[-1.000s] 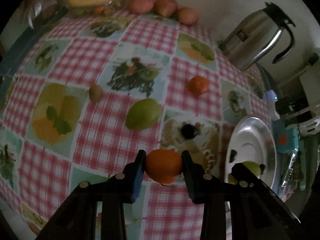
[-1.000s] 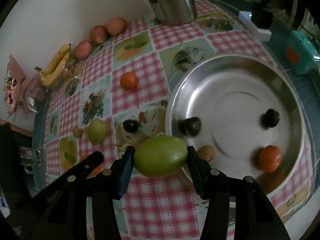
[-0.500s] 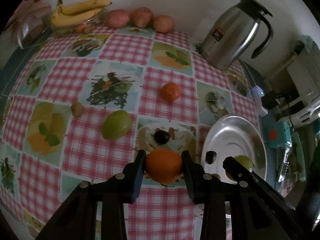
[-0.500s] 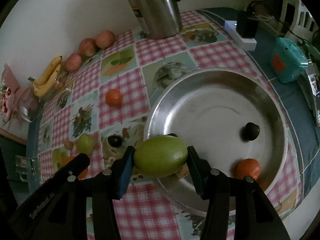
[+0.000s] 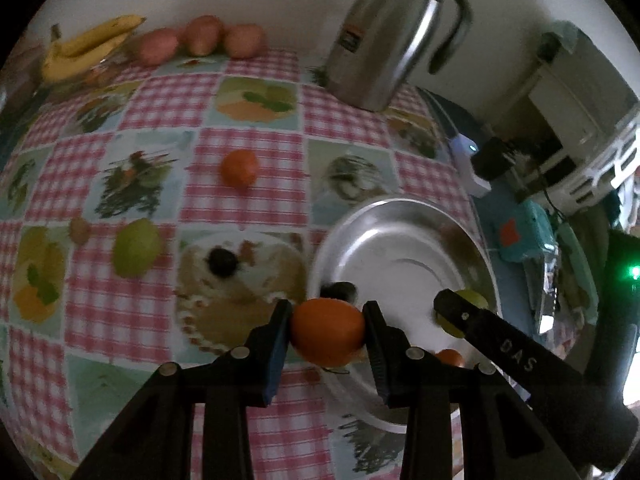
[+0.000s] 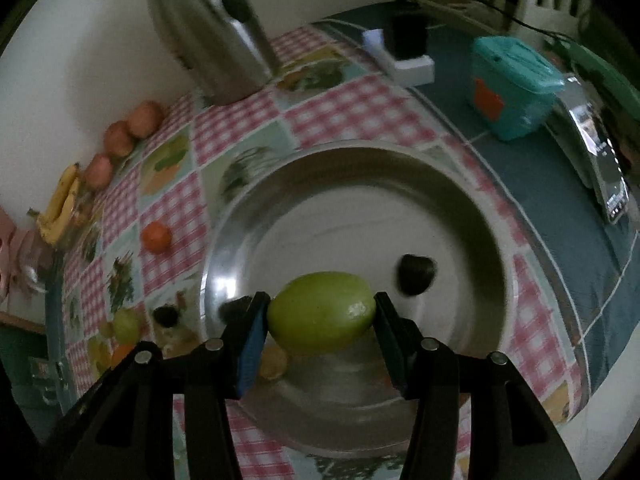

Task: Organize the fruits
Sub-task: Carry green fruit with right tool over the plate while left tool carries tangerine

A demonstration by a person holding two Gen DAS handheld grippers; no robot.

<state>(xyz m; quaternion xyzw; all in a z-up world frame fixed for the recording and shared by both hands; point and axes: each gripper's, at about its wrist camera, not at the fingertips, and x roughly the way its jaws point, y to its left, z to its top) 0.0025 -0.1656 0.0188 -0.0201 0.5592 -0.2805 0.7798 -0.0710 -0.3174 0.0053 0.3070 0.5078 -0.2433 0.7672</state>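
My left gripper is shut on an orange, held at the near left rim of the steel bowl. My right gripper is shut on a green mango, held over the inside of the steel bowl. In the bowl lie dark plums, a small yellow-brown fruit and an orange. Loose on the checked tablecloth are another orange, a green mango, a dark plum and a small brown fruit.
A steel thermos jug stands behind the bowl. Bananas and three reddish fruits line the wall at the back. A teal box, a white power strip and a phone lie right of the bowl.
Both grippers have moved right towards the bowl with their fruit. The green mango has gone from the bowl's near rim to over its inside. The orange has reached the bowl's left rim.
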